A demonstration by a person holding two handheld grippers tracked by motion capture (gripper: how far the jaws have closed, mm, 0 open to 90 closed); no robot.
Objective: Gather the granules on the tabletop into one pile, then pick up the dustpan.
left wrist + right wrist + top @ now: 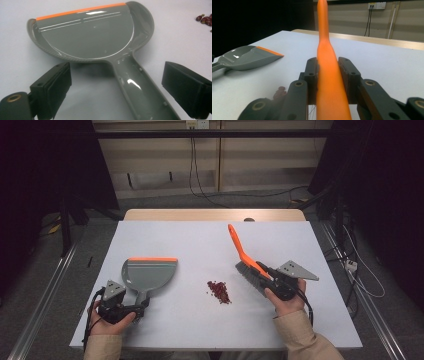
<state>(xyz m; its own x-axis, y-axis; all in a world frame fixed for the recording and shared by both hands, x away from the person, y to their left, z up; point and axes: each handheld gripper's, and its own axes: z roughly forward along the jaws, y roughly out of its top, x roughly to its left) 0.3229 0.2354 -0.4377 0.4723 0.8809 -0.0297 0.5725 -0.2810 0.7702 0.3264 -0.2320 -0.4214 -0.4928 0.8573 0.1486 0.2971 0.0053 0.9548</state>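
Note:
A grey dustpan (150, 272) with an orange lip lies flat on the white table (200, 240), left of centre, its handle toward me. My left gripper (137, 306) sits at that handle. In the left gripper view the gripper (117, 71) is open: its black pads (53, 86) stand on either side of the dustpan handle (140, 87), apart from it. A small pile of red beans (219, 291) lies mid-table. My right gripper (263, 271) is shut on the orange handle (328, 75) of a brush (242, 251), whose grey bristles (248, 271) rest just right of the beans.
The beans (205, 19) lie off to the right of the dustpan (87, 35). Bare table surface stretches beyond the dustpan and brush to a wooden strip (215, 215) at the far edge. Cables (195, 165) hang at the back wall, and dark stands flank the table.

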